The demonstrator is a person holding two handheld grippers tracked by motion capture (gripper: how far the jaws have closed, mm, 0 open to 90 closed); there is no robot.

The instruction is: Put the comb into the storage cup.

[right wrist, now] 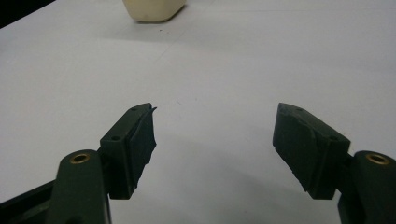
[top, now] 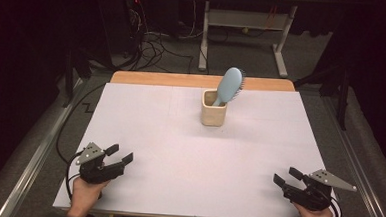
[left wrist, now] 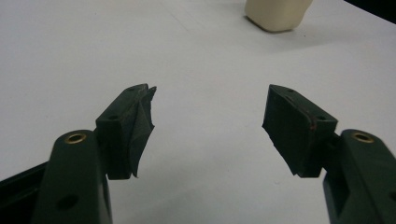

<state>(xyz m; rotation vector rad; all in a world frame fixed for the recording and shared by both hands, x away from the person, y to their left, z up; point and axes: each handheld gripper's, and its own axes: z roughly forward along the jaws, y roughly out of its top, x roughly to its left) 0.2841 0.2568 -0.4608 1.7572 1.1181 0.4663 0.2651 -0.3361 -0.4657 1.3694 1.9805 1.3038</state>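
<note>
A cream square cup [top: 213,109] stands upright at the back middle of the white table [top: 179,138]. A light blue hairbrush [top: 229,85] stands in it, handle down, head leaning to the right above the rim. My left gripper [top: 120,154] rests open at the front left, held by a hand. My right gripper [top: 287,177] rests open at the front right, held by the other hand. In the left gripper view the cup's base [left wrist: 278,14] lies far ahead of the open gripper [left wrist: 210,114]. The right gripper view has the cup's base [right wrist: 152,9] at top left beyond the open gripper [right wrist: 215,133].
A wooden strip [top: 202,81] borders the table's far edge. Beyond it stand a white desk frame [top: 242,36] and tangled cables [top: 154,41] on the floor. Metal rails [top: 33,155] run along both sides of the table.
</note>
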